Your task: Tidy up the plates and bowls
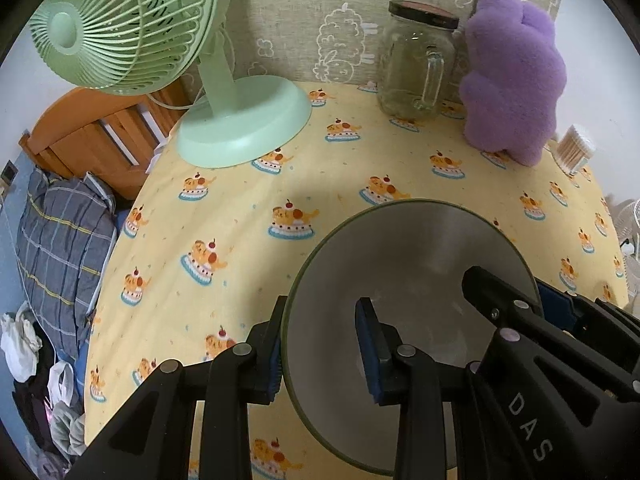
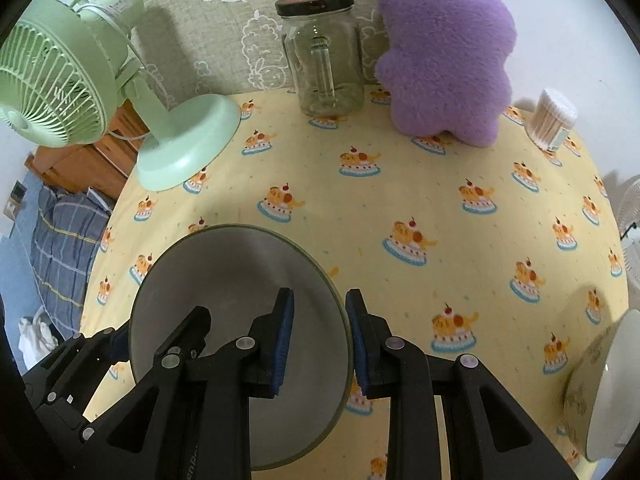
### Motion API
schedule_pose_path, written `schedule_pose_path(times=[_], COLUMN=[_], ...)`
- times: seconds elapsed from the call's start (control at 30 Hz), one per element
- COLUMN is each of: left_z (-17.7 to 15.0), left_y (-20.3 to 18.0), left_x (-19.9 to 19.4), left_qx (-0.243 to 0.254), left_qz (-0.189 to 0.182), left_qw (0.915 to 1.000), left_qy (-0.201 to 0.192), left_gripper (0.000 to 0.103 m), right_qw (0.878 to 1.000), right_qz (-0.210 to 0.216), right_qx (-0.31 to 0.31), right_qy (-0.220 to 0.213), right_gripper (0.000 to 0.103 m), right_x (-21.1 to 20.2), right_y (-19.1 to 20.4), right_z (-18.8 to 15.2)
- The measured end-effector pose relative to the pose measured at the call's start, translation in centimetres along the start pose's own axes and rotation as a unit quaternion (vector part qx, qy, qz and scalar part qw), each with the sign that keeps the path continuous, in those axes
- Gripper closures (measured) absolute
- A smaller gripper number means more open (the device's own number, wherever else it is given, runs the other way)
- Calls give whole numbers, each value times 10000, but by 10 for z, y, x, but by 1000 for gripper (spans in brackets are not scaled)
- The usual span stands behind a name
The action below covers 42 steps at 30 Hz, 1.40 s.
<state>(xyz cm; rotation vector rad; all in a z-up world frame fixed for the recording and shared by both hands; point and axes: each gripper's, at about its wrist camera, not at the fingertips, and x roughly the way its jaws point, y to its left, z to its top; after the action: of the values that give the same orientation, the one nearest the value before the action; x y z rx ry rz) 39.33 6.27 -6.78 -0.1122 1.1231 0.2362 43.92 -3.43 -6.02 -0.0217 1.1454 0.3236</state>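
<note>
I have both claws on the same grey bowl (image 1: 400, 264), one on each side of its rim. My left claw (image 1: 326, 350) is pinched narrow on the left part of the rim: one blue pad sits outside the wall and the other inside. My right claw (image 2: 320, 344) is closed the same way on the opposite side, with the rim running between its two blue pads.

From the left wrist view I can see the right claw's black fingers reaching over the far edge of the bowl, and from the right wrist view the left claw shows at the bowl's lower left edge. The bowl looks empty, with a thin greenish rim, and it sits over the near part of the counter (image 2: 400, 184); I cannot tell whether its base touches the cloth. That cloth is yellow with small cake prints.

At the back of the counter stand a green fan (image 1: 132, 28) on its round base, a glass jar (image 2: 324, 56) with a dark lid and a handle, and a purple plush toy (image 2: 444, 48) just beside the jar. A tub of cotton swabs (image 2: 554, 120) stands near the toy on its right. At the far right edge of the right wrist view there is a second, pale dish (image 2: 612, 392), well apart from the grey bowl.
</note>
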Motion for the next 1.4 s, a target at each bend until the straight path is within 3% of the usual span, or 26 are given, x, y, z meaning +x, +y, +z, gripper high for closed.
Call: schedule_pose_path(times=[0.77,1.4], left_z=[-30,-99], left_y=[15,50], left_x=[-102,-156], left_qx=[483,706], left_qz=[-360,-787], left_qw=[9965,9920], left_qy=[-571,-691], left_gripper=[72,72], right_qw=[9973,9930], right_qz=[-316,-621], right_qx=[341,603], right_qy=[-573,-808], right_gripper=[73,73], right_x=[-106,-171], right_y=[22,62], right_z=[-44,-129])
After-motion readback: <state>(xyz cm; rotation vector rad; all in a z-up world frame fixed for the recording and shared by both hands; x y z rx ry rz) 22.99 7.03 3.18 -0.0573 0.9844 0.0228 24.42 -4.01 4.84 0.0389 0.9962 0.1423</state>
